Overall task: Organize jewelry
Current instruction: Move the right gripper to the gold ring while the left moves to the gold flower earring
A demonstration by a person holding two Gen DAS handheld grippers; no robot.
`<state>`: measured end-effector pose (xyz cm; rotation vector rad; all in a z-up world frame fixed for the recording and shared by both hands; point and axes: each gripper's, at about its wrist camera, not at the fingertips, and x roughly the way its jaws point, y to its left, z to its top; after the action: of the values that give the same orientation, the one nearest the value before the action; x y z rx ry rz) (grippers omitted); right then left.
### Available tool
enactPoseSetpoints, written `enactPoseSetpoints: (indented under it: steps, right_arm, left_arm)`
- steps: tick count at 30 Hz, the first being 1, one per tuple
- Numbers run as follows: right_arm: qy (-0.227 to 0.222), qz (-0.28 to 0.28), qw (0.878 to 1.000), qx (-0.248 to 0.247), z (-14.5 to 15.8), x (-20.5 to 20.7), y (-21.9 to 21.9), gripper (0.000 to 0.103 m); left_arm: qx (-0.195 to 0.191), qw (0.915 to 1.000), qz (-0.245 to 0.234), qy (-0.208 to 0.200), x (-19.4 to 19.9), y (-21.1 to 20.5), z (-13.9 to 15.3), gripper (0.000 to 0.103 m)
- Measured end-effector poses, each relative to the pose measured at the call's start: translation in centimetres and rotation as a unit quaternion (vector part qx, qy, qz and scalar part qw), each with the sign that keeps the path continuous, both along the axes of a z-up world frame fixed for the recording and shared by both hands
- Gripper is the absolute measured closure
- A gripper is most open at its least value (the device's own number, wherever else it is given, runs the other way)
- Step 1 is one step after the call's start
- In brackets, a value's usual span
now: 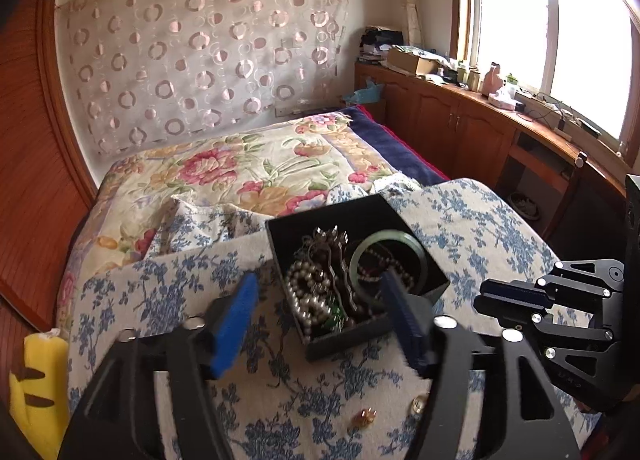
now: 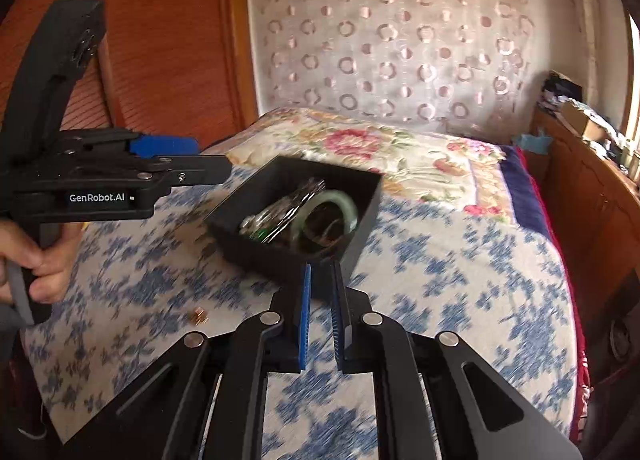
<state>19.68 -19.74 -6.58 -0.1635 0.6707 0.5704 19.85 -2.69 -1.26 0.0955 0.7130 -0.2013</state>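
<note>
Here, in the left wrist view, the black box [image 1: 352, 280] of jewelry sits on the blue-flowered cloth [image 1: 480, 228], just ahead of the left gripper [image 1: 320, 292], whose jaws stand wide apart and empty. One corner of the box points toward the camera.

In the right wrist view, the right gripper [image 2: 320, 272] is nearly closed, holding nothing, its tips before the box's near corner; a jade bangle [image 2: 334, 206] leans inside.

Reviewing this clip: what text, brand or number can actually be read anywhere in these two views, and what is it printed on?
"GenRobot.AI": white lettering on the side of the left gripper, read in the right wrist view.
Faint embossed marks on the right gripper, low on its body in the left wrist view: too dim to read.
Boxes and bottles on the window ledge: too small to read.
Nothing else legible.
</note>
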Motion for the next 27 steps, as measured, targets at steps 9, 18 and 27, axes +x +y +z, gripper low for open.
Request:
enactPoseSetpoints:
  steps: [9,18,27]
  right_arm:
    - [0.038,0.033,0.999,-0.005,-2.8,-1.9,1.7,0.078]
    - [0.058,0.053,0.997,-0.021,-4.5,-2.9,2.8,0.066]
    - [0.069,0.087,0.991,-0.070,-5.9,-3.5,5.5,0.067]
  left_arm:
    - [-0.002,0.9991,0.005,0.042,-2.7,2.3,-4.8,0.027]
    - [-0.006,0.9973,0.013,0.072,-4.6,4.3,-7.7,0.018]
    - [-0.008,0.9962,0.010,0.086,-5.7,4.7,-8.5,0.017]
